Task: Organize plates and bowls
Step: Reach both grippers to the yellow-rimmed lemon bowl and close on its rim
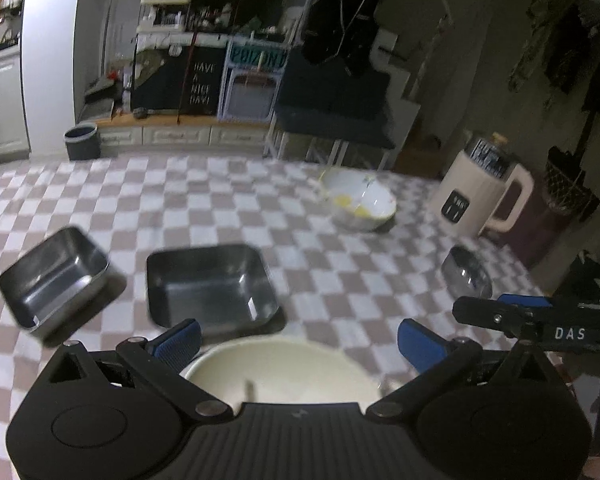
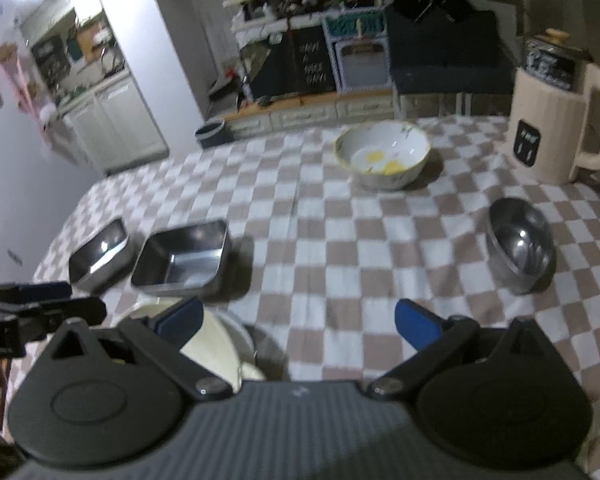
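My left gripper (image 1: pixel 298 340) stands wide open above a cream bowl (image 1: pixel 284 372) at the table's near edge, with its blue pads apart from the rim. My right gripper (image 2: pixel 298 320) is also wide open and holds nothing; the same cream bowl (image 2: pixel 216 344) lies under its left finger. Two square steel trays (image 1: pixel 210 284) (image 1: pixel 54 276) sit side by side behind the bowl. A white bowl with yellow flowers (image 1: pixel 360 200) (image 2: pixel 382 154) stands farther back. A round steel bowl (image 2: pixel 520 244) (image 1: pixel 466 272) rests at the right.
A cream electric kettle (image 2: pixel 560 108) (image 1: pixel 480 184) stands at the back right of the checkered tablecloth (image 2: pixel 340 240). The other gripper shows at each view's side edge. Beyond the table are a low cabinet, shelves and a dark bin (image 1: pixel 82 142).
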`<state>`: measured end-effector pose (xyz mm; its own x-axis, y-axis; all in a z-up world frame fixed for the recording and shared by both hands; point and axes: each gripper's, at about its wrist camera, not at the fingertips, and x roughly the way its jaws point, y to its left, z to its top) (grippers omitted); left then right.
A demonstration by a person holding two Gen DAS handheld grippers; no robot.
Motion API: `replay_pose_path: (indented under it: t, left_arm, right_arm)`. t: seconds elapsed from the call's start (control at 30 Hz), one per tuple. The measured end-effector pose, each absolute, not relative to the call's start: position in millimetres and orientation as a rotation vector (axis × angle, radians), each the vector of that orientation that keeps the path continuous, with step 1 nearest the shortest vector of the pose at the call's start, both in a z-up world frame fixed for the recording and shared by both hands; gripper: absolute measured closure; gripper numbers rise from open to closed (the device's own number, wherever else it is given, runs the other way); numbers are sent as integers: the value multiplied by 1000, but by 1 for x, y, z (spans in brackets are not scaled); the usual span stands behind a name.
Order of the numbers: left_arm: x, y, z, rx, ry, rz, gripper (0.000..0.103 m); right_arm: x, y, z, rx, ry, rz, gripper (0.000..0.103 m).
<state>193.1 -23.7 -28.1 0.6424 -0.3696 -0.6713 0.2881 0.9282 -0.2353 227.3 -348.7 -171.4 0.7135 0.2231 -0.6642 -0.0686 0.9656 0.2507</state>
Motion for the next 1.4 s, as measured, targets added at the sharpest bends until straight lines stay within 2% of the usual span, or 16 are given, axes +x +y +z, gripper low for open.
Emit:
replay_pose_path:
  t: [0.4,0.73,0.87,0.97,1.03,1.13,1.2,1.27,1.4]
  left_arm:
    - [218,-77,-9,-161,663,-384,0]
    - [270,-109,-23,-190,598,-349,2]
    - [298,-121,-34,-179,615,-346,8]
    - [321,-130,-43,-171,642,-326,20]
    - [337,-134,-49,-188,668,-318,22]
    - [363,-141,-59,-225,703,-314,25]
    - [379,-148,-67,-231,731,-304,31]
    - [397,-155,-76,-225,760,-296,32]
    - [426,-169,-92,-197,803,-266,34]
  right_arm:
    - [257,-403,-161,295,580,64,0]
    - [307,-453,-178,301,509,-45,0]
    - [329,-478,-191,348,515,-89,0]
    - [348,-496,-205,391,547,-131,0]
    - [363,-508,-217,423,575,-138,0]
    - [382,-524,-230,495,598,-157,3]
    - [393,-533,-233,568,582,-106,13]
    - [406,-536,-234,619,566,-50,17]
    - [431,-522,-240,589,565,28,18]
